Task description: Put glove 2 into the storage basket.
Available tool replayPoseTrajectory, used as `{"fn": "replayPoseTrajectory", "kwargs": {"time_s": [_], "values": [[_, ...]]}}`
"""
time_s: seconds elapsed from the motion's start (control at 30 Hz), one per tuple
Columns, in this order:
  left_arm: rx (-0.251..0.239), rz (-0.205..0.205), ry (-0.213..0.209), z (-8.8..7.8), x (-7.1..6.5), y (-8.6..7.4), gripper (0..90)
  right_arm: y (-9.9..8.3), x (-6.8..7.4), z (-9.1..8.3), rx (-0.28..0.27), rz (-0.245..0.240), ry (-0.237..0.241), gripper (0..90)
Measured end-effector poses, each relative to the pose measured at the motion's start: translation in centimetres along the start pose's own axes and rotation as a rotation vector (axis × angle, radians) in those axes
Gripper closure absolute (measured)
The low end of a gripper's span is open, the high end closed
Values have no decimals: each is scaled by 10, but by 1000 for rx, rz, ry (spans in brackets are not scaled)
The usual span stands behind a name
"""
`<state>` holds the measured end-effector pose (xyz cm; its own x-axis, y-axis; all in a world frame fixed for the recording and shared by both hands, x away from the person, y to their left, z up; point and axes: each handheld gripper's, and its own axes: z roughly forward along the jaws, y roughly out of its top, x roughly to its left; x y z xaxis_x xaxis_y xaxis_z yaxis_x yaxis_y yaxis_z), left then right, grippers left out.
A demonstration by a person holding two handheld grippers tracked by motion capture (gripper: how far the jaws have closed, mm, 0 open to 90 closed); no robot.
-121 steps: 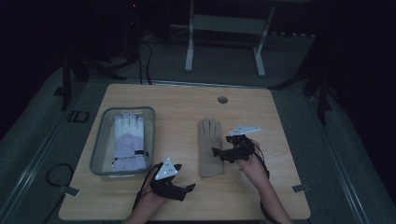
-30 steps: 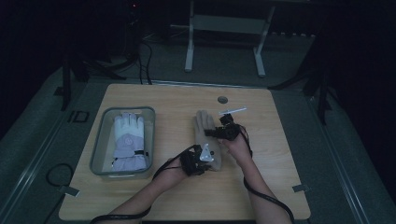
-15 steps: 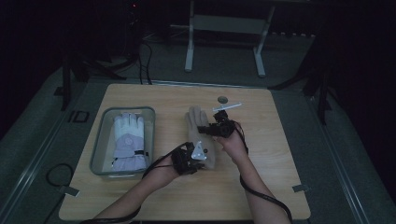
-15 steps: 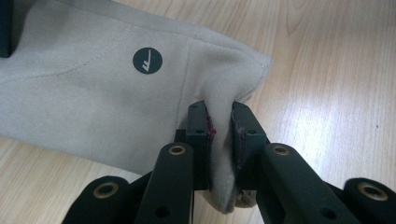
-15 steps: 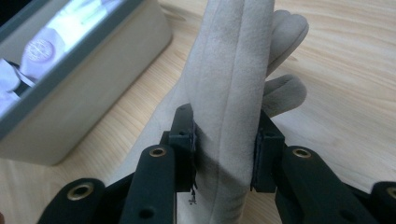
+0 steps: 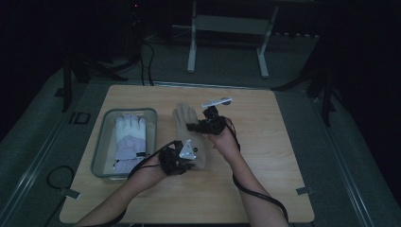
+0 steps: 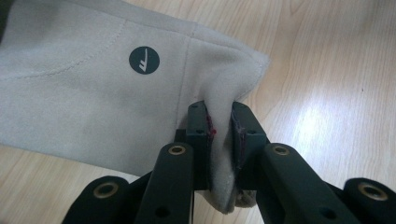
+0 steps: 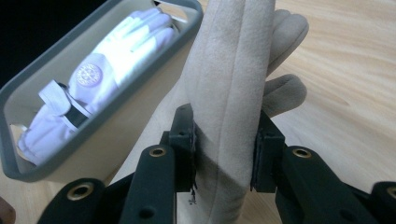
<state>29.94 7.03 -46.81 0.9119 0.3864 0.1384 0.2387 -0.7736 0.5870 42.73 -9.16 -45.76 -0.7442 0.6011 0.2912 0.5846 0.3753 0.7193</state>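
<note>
Seemingly the step in hand is carrying the beige glove [image 6: 189,135] over to the grey bin [image 6: 101,151] at centre left of the high view, where a white glove [image 6: 128,139] already lies. In that view the beige glove sits just right of the bin near the middle of the frame, the left gripper [image 6: 182,158] at its cuff end and the right gripper [image 6: 198,125] at its finger end. The wooden table [image 6: 279,161] is bare to the right; around it the room is dark, with a white stand [image 6: 227,42] and trailing cables at the top.

Next, the left gripper view: the left gripper [image 7: 219,123] has its jaws clenched on a bunched fold of the cuff edge of the beige glove [image 7: 84,93], low in the frame. To go well, both ends should rise level so the slack middle clears the bin wall.

Lastly, the right gripper view: the right gripper [image 8: 224,133] is grasping the folded finger part of the beige glove [image 8: 233,70] at centre; the bin [image 8: 140,60] with the white glove [image 8: 107,60] fills the upper left, close by, so the glove should be lifted over the rim rather than dragged
</note>
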Motion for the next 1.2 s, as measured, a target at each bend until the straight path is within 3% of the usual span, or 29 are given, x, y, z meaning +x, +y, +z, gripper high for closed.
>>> {"fn": "replayPoseTrajectory", "kwargs": {"time_s": [0.33,0.63,0.9,1.2], "values": [[21,-13,28,-31,11,-12,803,28,27,9,-14,-44,21,677],[37,-31,54,-49,17,-28,802,46,47,23,-3,-80,47,676],[54,-59,82,-69,25,-47,803,63,67,50,-2,-88,84,676],[65,-110,99,-90,36,-79,803,75,87,80,1,-100,115,676]]}}
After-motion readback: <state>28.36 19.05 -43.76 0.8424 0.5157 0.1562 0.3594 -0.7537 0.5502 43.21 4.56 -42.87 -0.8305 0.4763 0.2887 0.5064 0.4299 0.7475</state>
